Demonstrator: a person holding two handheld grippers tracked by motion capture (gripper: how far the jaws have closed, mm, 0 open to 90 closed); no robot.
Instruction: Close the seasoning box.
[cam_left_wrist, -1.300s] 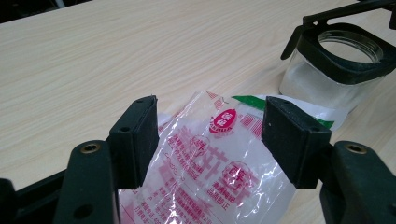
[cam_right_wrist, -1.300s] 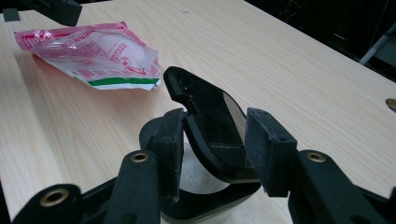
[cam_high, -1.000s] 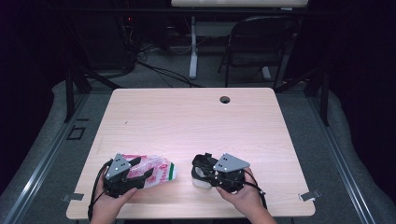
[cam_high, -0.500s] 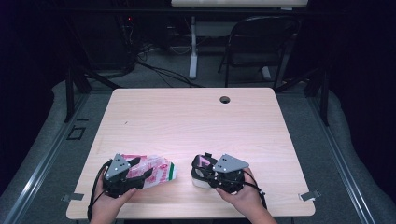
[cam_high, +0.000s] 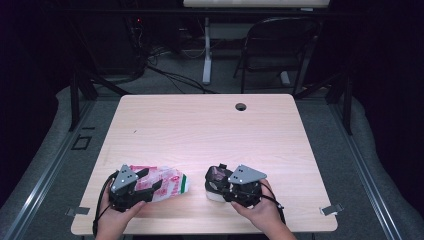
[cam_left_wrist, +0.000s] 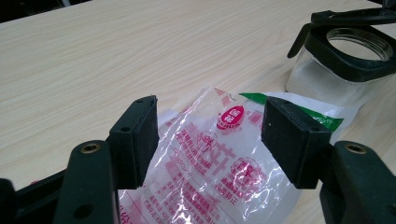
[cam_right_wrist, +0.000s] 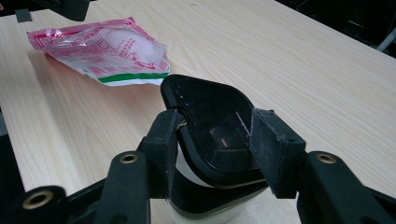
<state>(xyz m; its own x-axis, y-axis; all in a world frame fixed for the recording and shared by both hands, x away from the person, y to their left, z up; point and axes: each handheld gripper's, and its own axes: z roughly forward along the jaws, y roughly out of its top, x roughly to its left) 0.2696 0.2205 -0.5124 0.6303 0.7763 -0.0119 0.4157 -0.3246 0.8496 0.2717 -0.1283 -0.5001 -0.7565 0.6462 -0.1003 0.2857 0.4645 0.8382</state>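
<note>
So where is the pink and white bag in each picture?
High view: the bag lies near the table's front edge, left of middle.
Left gripper view: the bag is low in the middle, between the black jaws.
Right gripper view: the bag sits top left.
Shared landmark: the jar beside it.

Wooden table (cam_high: 200, 125) is taking up the middle of the frame, with both hands coming in from the bottom edge. The left gripper (cam_high: 145, 183) at lower left is sitting over a clear plastic bag (cam_high: 167, 182) with red print and a green stripe. The right gripper (cam_high: 216, 181) at lower center-right is hanging around a black-lidded container (cam_high: 215, 187), its jaws having just been opening. A cable hole (cam_high: 241, 106) is showing near the table's far edge, and a folding chair (cam_high: 280, 45) is standing behind in the dark.
</note>
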